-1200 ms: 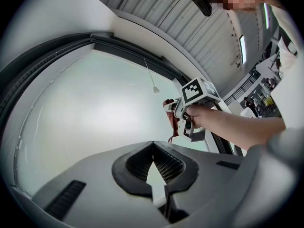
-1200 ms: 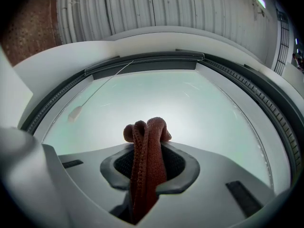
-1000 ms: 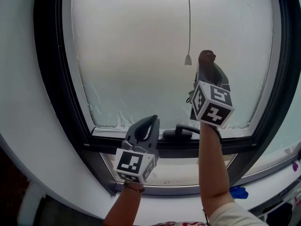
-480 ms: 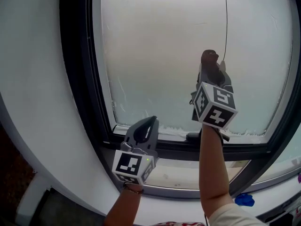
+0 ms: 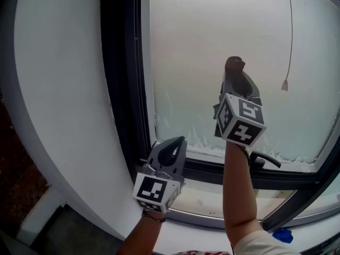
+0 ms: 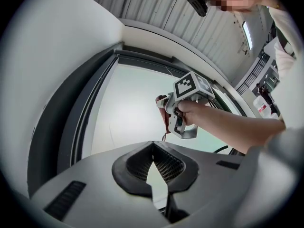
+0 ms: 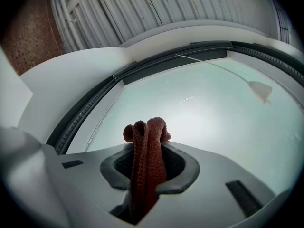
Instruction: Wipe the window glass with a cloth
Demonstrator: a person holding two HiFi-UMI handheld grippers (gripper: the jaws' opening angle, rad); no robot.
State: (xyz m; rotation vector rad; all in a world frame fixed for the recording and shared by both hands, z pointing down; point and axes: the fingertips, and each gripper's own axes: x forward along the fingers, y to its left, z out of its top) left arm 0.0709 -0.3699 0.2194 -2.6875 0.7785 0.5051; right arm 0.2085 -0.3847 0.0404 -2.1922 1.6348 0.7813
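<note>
While right gripper [image 5: 234, 67] fingers clamp red cloth [image 7: 148, 141] at window glass [image 5: 212, 47]: wiping step, judged. Left gripper [image 5: 171, 146] fingers closed, empty. Next: press, sweep.

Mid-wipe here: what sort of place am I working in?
Probably indoors at a building's window, perhaps a workshop or shed: frosted window glass in a dark frame, a pull cord, and corrugated panelling overhead.

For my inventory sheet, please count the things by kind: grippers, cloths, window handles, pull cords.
Grippers: 2, the left gripper and the right gripper
Cloths: 1, the red-brown cloth in the right claw
Window handles: 1, the window handle
Pull cords: 1, the pull cord
Total: 5
</note>
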